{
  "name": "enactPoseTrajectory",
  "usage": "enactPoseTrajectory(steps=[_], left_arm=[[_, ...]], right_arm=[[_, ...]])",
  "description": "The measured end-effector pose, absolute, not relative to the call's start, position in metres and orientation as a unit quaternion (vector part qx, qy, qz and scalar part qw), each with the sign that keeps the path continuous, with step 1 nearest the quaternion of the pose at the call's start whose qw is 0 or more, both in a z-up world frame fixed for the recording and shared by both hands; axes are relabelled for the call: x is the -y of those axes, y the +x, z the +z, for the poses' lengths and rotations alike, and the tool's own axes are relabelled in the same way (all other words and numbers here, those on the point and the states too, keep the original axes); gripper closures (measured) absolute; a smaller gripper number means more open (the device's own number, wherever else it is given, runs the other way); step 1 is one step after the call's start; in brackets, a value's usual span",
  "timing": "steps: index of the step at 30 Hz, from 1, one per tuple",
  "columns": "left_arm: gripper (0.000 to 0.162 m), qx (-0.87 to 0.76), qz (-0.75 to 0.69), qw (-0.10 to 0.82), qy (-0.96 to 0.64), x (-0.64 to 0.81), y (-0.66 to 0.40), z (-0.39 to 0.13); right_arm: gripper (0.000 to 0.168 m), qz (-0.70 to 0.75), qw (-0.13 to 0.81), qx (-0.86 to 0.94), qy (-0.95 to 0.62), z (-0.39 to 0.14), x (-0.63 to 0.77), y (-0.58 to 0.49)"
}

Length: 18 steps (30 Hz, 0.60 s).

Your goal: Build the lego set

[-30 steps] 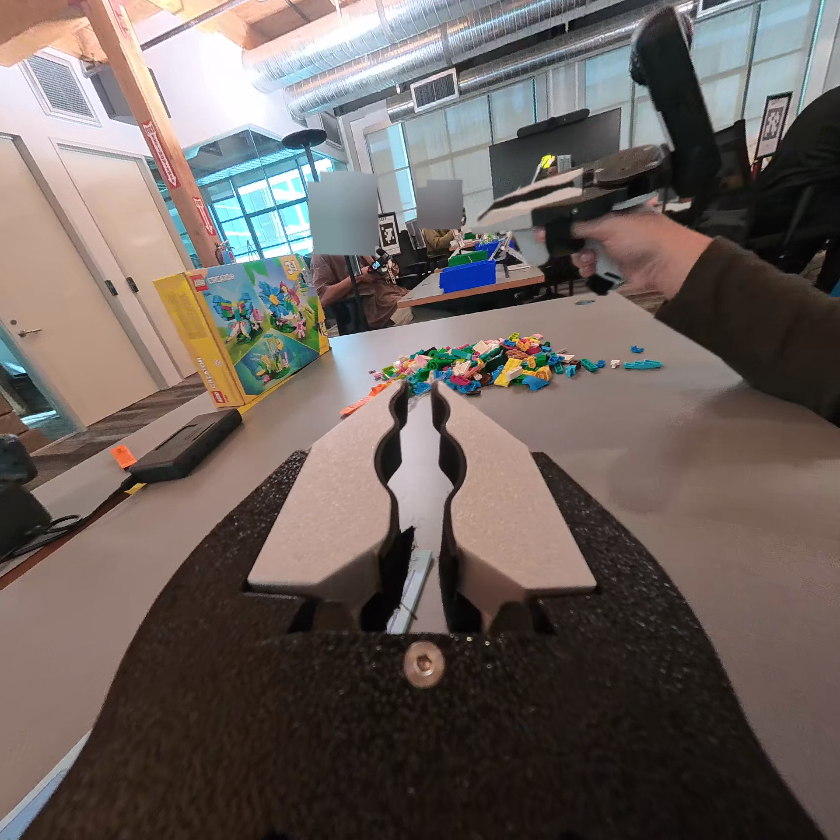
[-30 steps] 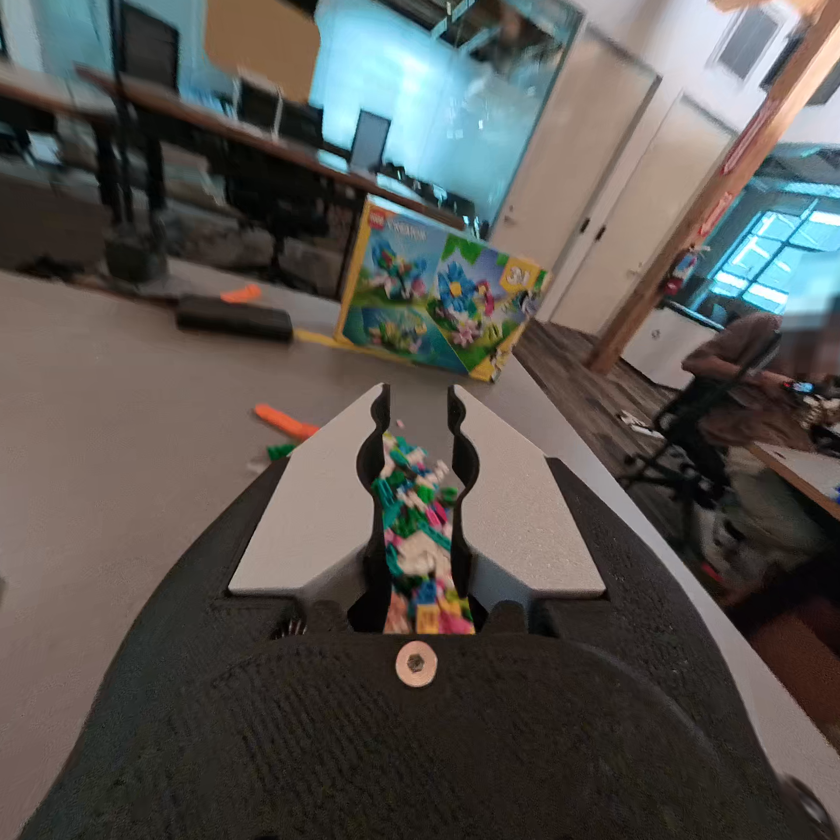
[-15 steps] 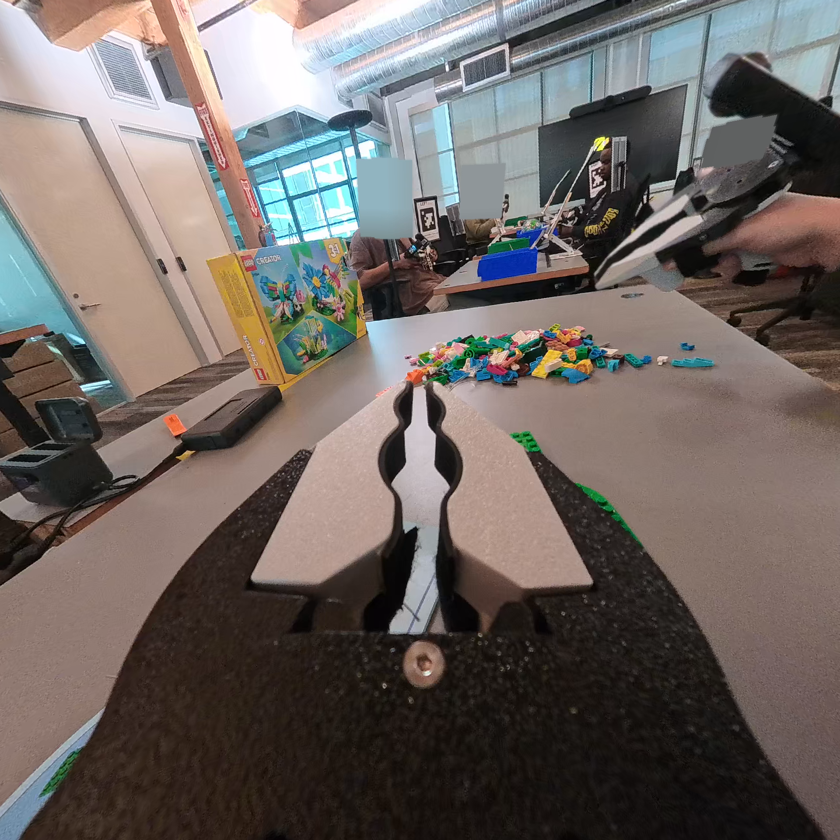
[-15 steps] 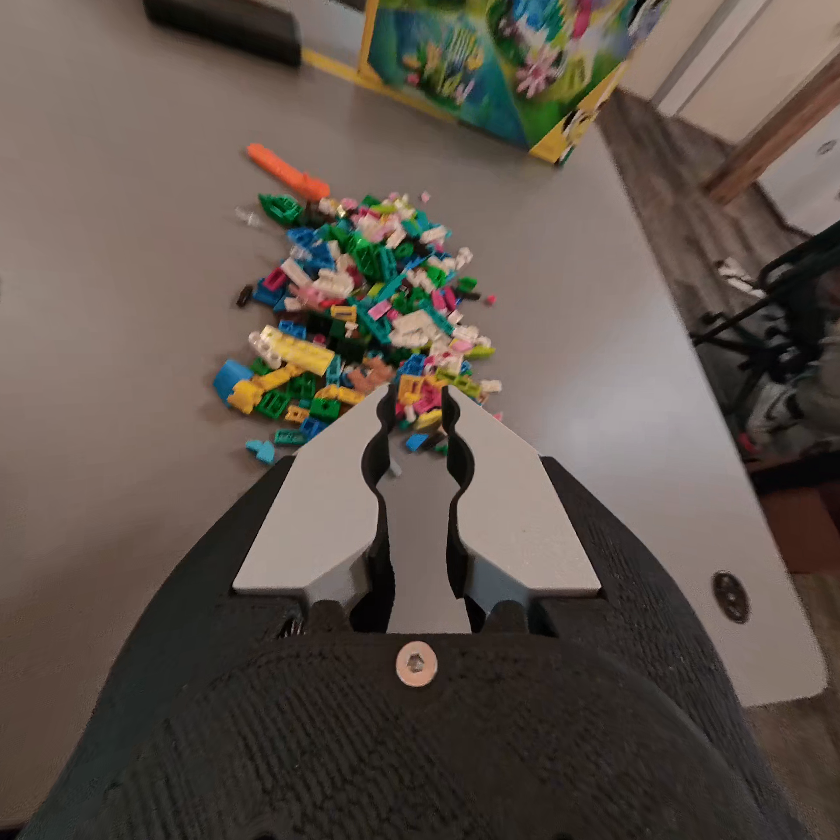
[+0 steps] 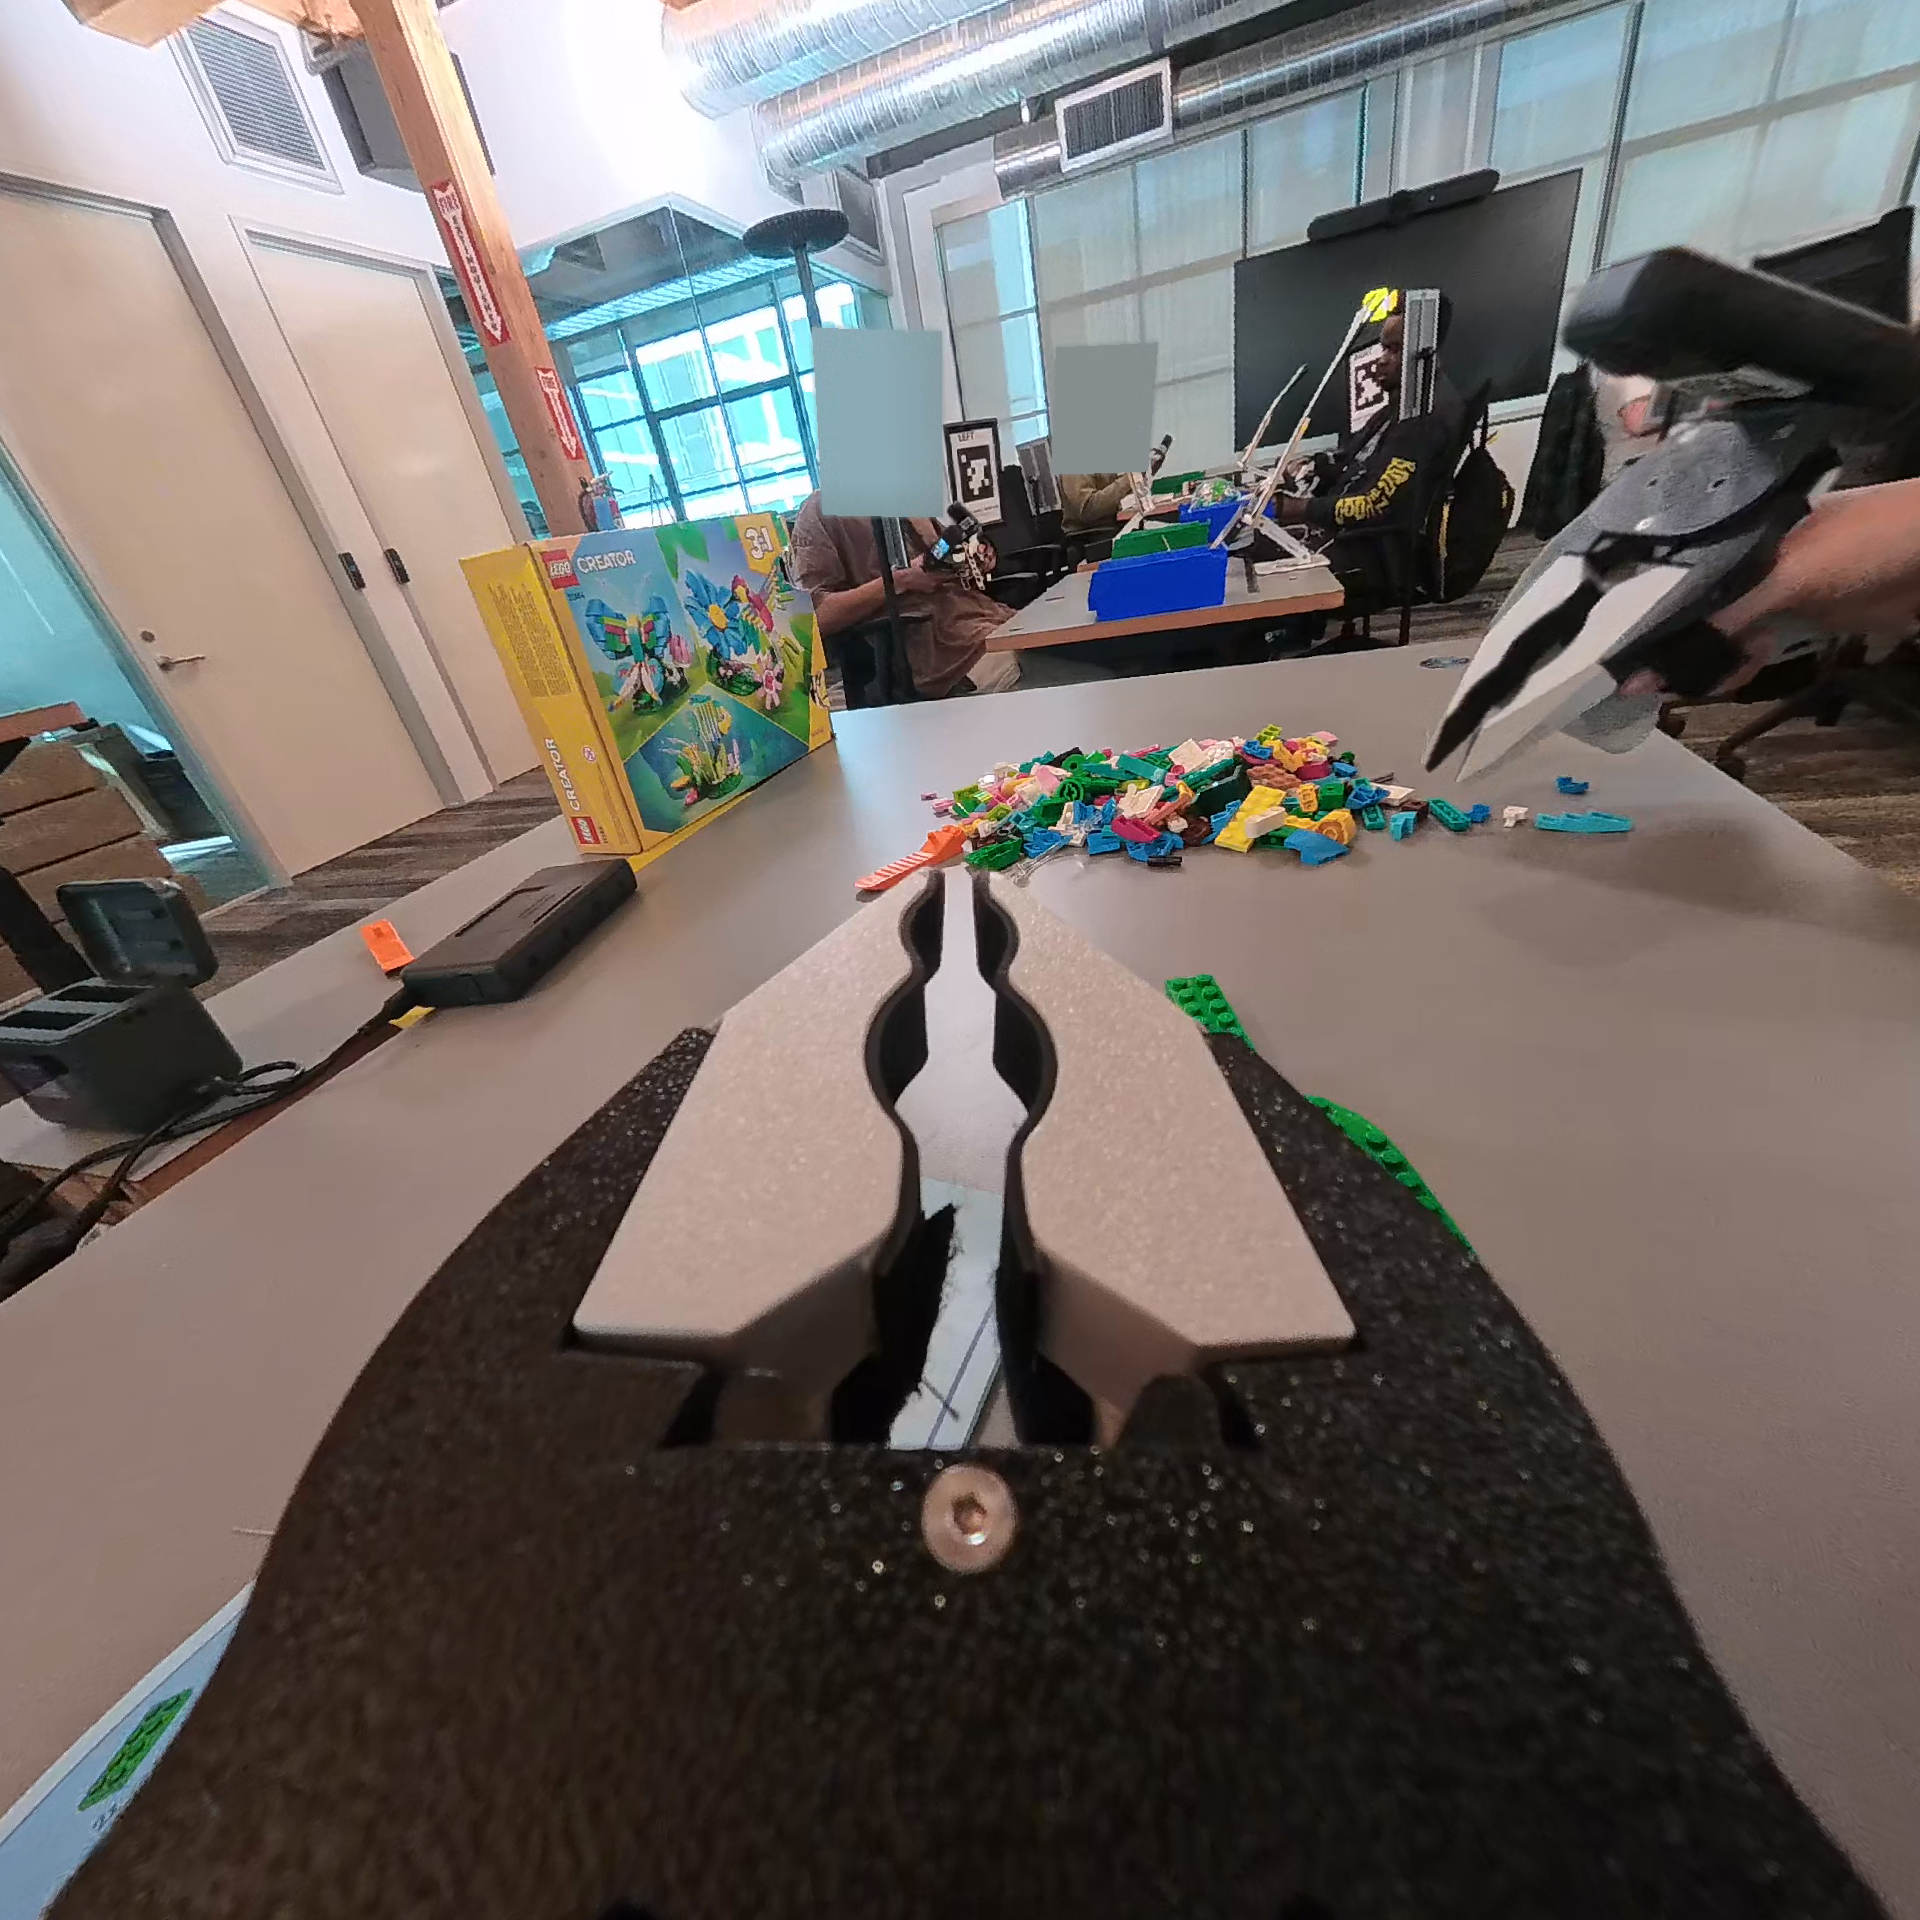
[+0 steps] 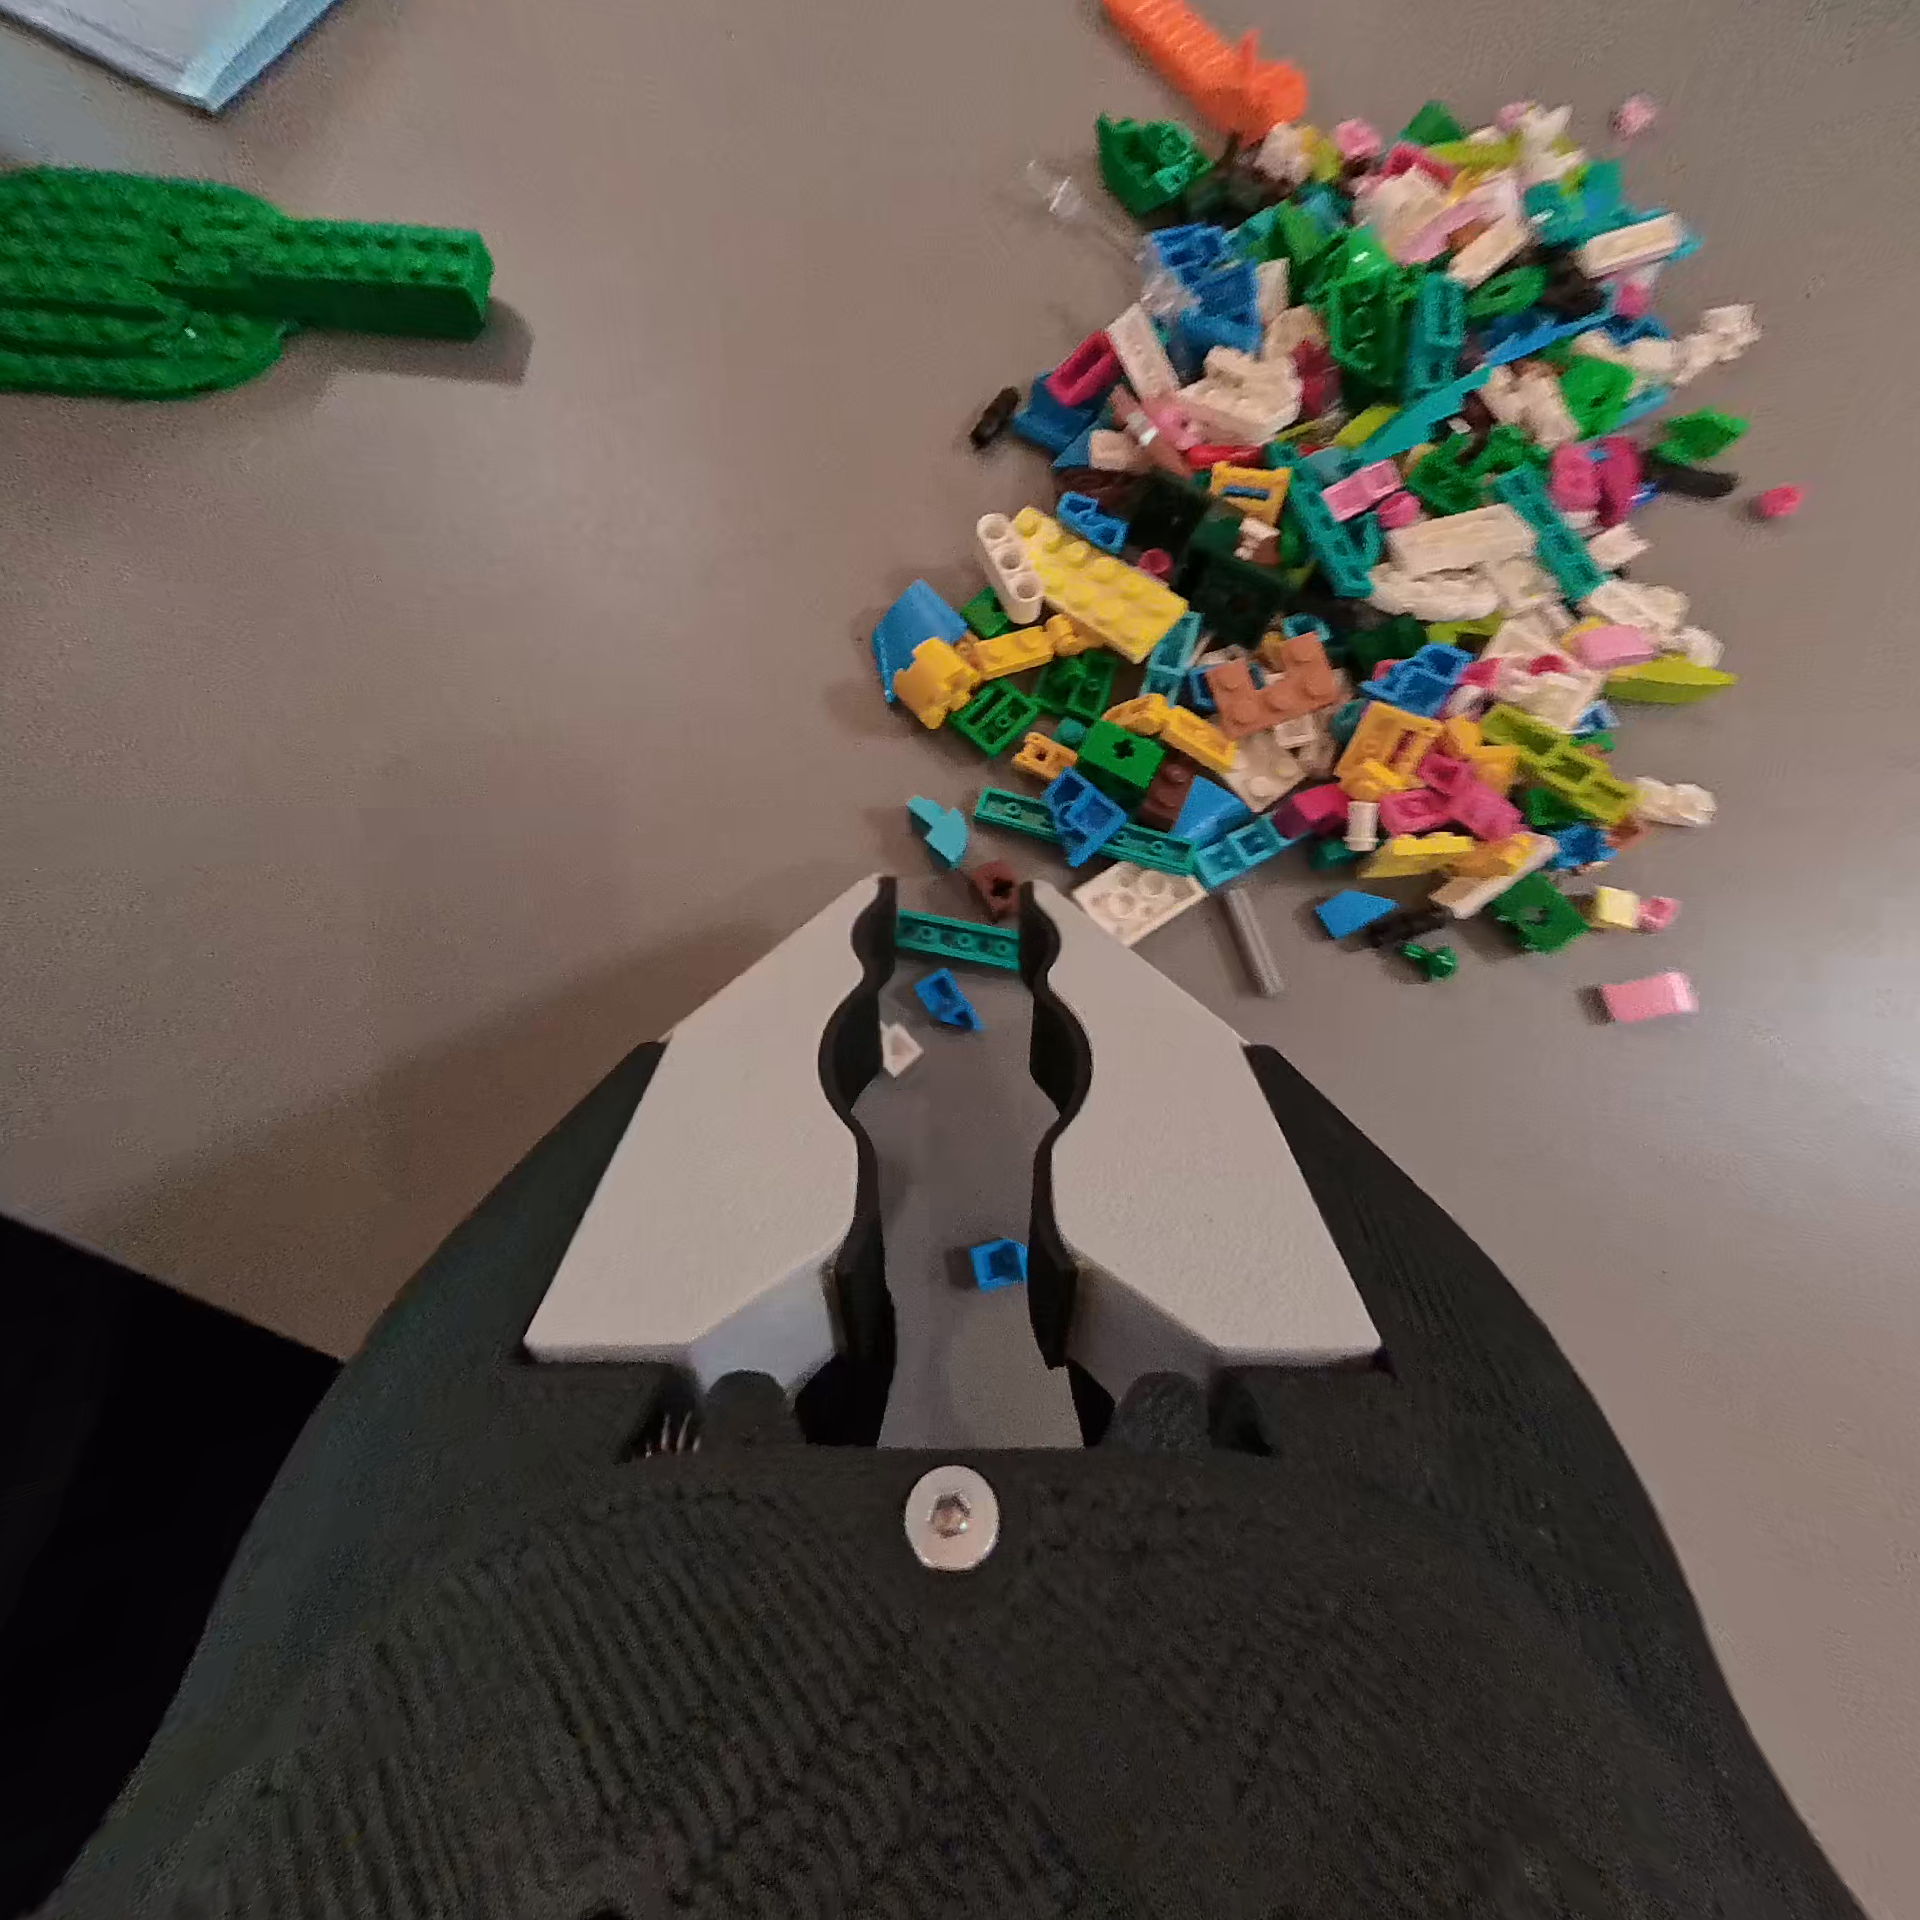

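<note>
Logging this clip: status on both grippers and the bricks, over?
Left gripper open, empty, low over the table. Right gripper open, empty, above a teal plate at the loose brick pile. Green assembly untouched. Nothing blocking.

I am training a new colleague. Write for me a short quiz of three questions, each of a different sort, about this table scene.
1. True or false: the right gripper is shut on a brick.
2. Which colour is the assembled plate piece lying apart from the loose brick pile? A) green B) yellow C) pink
3. Fill in: the orange brick separator lies at the pile's edge nearer the lego ____.

Key: 1 false; 2 A; 3 box.
</note>
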State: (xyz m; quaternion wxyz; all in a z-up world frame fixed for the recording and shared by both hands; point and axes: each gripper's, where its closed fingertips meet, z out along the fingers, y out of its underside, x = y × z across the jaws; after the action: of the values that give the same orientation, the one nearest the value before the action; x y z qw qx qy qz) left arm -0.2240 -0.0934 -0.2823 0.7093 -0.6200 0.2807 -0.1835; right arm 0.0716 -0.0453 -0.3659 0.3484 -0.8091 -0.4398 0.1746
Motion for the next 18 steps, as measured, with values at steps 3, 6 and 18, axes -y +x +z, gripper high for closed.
enactPoseTrajectory(steps=[3, 6, 18], left_arm=[[0.159, -0.286, -0.181, 0.708, -0.620, 0.094, -0.223, -0.283], [0.159, -0.290, -0.180, 0.706, -0.620, 0.095, -0.221, -0.284], [0.160, -0.281, -0.152, 0.703, -0.636, 0.090, -0.226, -0.288]], right_arm=[[0.146, 0.164, 0.331, 0.462, -0.806, -0.371, 0.042, 0.069], [0.150, 0.153, 0.310, 0.479, -0.806, -0.376, 0.039, 0.069], [0.162, 0.138, 0.278, 0.510, -0.802, -0.384, 0.035, 0.072]])
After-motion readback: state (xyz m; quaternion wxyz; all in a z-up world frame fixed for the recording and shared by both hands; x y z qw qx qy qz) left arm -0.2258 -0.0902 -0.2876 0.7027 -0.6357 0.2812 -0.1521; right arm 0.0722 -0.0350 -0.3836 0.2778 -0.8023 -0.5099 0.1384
